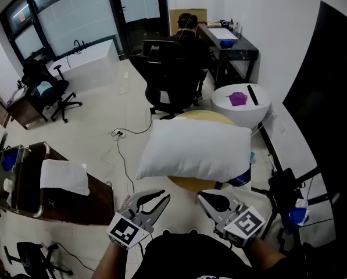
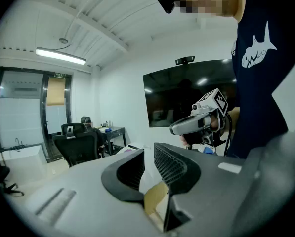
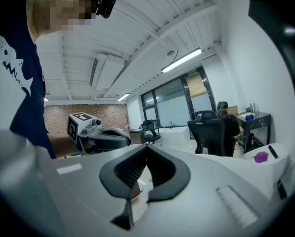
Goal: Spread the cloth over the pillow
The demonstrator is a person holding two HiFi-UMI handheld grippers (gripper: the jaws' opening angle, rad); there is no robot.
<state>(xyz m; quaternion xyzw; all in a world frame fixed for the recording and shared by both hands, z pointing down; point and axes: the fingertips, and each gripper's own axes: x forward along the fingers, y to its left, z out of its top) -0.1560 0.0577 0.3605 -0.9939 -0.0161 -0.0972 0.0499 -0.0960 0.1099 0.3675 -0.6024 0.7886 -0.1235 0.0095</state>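
Held nearly level, empty: left hand-held gripper (image 1: 164, 196) slightly parted, right hand-held gripper (image 1: 203, 197) closed.

left gripper (image 1: 160, 200) ajar, right gripper (image 1: 203, 197) closed

No wording is legible anywhere — the green sign (image 2: 61, 74) above the glass wall is too small.

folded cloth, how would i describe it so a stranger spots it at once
Start from the big white pillow on the round table mid-room. Left of it stands a dark brown cart with a metal rail. The cloth lies folded on top, smaller and flatter than the pillow.
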